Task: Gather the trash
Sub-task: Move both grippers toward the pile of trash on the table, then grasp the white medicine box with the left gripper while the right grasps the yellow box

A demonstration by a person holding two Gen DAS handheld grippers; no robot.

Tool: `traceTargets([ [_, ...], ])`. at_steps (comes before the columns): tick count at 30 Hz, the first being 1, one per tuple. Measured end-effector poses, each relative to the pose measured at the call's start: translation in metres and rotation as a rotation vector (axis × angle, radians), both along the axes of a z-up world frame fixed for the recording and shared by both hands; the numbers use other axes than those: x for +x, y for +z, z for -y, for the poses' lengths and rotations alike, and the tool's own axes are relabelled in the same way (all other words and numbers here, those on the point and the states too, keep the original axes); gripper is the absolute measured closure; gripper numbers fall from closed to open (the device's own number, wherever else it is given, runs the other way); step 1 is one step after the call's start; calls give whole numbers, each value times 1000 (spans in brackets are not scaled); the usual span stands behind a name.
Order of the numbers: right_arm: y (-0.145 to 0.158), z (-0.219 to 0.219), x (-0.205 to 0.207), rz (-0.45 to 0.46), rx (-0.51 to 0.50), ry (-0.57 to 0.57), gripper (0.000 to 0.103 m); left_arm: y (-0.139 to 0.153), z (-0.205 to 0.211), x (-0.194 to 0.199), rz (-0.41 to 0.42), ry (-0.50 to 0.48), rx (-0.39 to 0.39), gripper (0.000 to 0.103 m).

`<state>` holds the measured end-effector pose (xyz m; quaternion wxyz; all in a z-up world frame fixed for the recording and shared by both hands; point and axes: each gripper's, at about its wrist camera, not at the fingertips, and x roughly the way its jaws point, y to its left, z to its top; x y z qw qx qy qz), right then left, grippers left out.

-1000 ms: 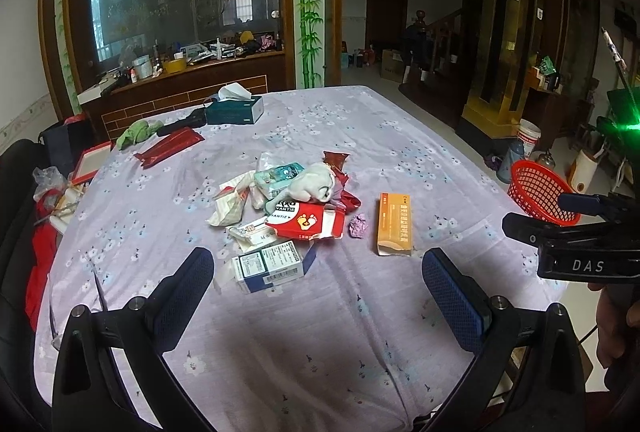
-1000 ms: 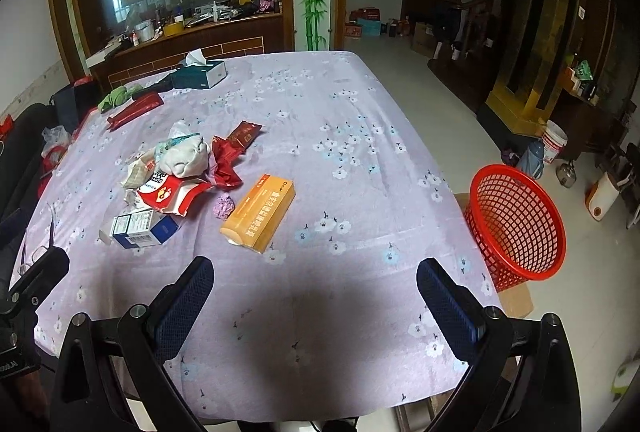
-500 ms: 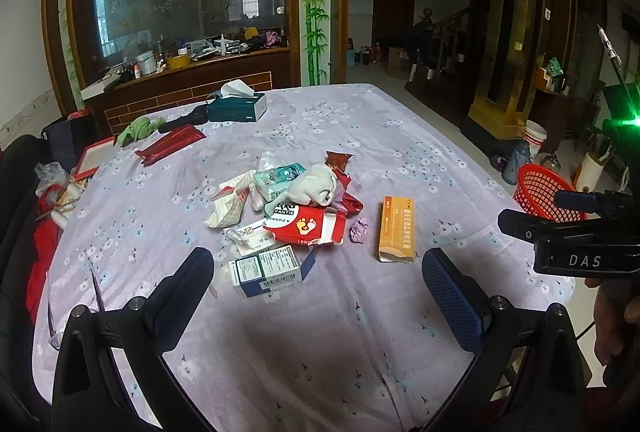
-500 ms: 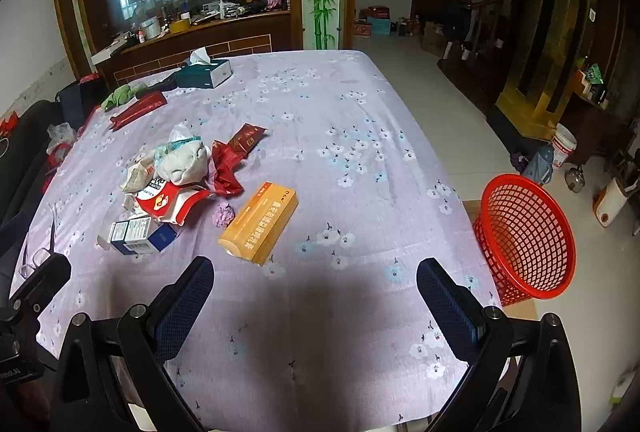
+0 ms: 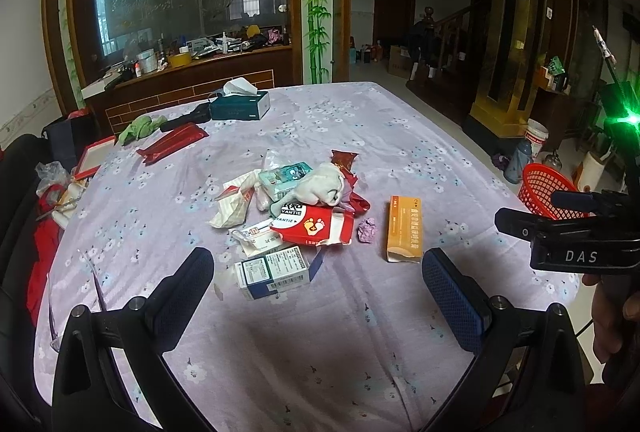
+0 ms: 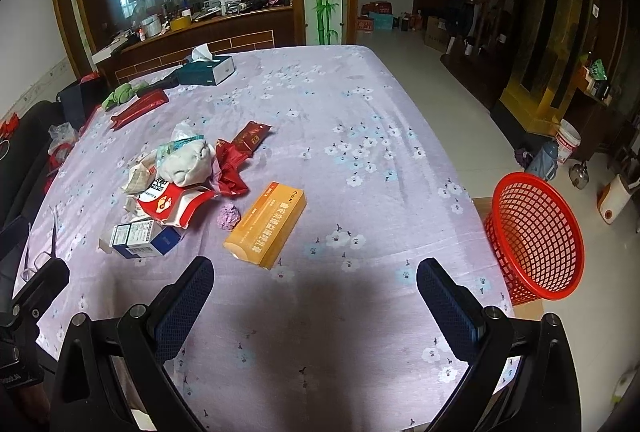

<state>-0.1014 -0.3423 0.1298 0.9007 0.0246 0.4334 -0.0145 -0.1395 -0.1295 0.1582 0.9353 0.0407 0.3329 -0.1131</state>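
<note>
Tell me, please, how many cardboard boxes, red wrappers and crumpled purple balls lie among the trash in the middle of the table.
Boxes: 2, the orange box and the blue-and-white box.
Red wrappers: 3, the foot-print pack, the crumpled wrapper and the dark sachet.
Purple balls: 1, the purple ball.
Total: 6.
</note>
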Motion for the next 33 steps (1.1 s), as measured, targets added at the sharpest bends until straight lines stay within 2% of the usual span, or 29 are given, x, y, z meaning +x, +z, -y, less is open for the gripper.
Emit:
traceTargets([
  [8,-8,-11,7,-32,19,4,1,-9,-21,6,-24,6,0,0],
  [13,-16,-16,12,-69,43,2,1,-19,-33,11,-46,-41,27,0],
  [17,-19,-19,14,-90,54,7,1,-30,-45,24,-81,-73,43,0],
  [23,-27,-16,17,-131,84,-2,2,-54,-62,59,-157,-98,27,0],
  [30,-30,-12,17,-146,86,-21,3,-85,-57,96,-207,-193,104,1],
  [33,-32,-8,17,-154,88,-36,3,-94,-47,106,-216,-268,172,8],
])
